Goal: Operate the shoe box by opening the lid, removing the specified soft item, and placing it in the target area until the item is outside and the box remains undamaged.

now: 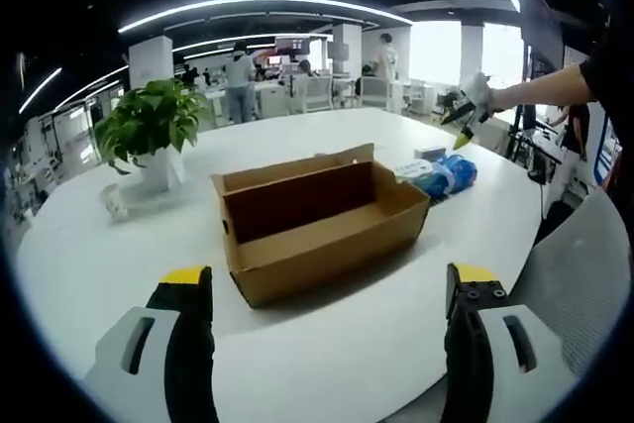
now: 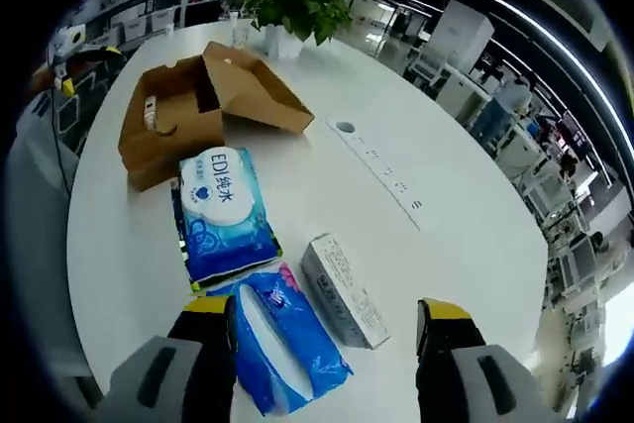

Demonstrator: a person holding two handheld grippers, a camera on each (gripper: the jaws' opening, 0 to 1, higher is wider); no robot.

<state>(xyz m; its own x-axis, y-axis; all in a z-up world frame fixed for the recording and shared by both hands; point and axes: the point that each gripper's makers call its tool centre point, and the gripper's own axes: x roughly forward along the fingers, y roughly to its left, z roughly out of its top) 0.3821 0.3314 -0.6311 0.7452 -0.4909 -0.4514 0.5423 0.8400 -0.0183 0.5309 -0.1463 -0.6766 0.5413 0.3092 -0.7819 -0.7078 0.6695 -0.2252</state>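
Your left hand-held gripper (image 1: 329, 294) hung w/ jaws wide apart, nothing btwn them, over the white bench (image 1: 327, 364). Open shoe box (image 1: 317, 220) sat just beyond. Your right hand-held gripper (image 2: 327, 329) also gaped, above blue soft pack (image 2: 282, 339) & small carton (image 2: 344, 289); wipes pack (image 2: 223, 210) lay nearer the box.

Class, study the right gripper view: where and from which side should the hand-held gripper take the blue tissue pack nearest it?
Grip the blue tissue pack across its narrow width near the middle, coming from above. It lies flat on the table and looks soft. The small white box sits close beside it, so keep the jaws clear of that.
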